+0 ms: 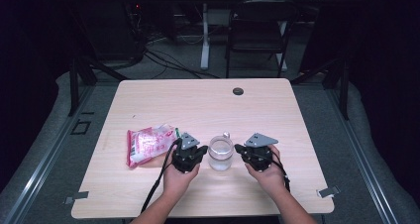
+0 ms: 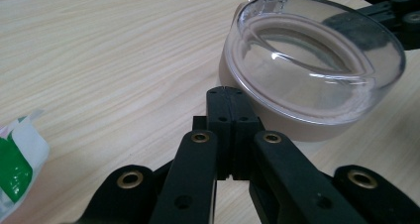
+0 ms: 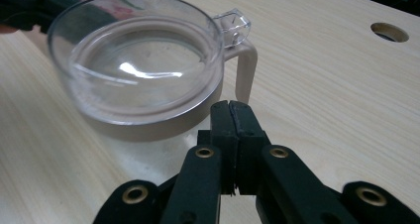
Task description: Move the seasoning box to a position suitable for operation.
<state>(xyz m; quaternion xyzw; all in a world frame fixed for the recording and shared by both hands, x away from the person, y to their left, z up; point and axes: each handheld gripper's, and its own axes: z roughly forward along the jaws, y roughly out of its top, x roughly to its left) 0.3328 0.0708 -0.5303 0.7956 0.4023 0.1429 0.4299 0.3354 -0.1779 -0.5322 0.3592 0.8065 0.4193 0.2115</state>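
Observation:
A clear jar with a transparent lid (image 1: 220, 152) stands near the table's front middle, its beige handle (image 3: 245, 68) pointing away from me. My left gripper (image 1: 201, 150) sits just left of it, jaws pressed together with nothing between them; its fingertips (image 2: 228, 96) nearly touch the jar's beige rim (image 2: 297, 130). My right gripper (image 1: 237, 148) mirrors it on the jar's right side, also shut and empty, with its tips (image 3: 231, 109) close below the lid (image 3: 136, 60). A pink and white snack bag (image 1: 148, 143) lies flat left of the left gripper.
The wooden table (image 1: 203, 105) has a round cable hole (image 1: 238, 91) near its far edge. Beyond the table stand a dark folding chair (image 1: 257, 30) and a white desk leg (image 1: 204, 35). The bag's green and white corner (image 2: 17, 164) lies near the left gripper.

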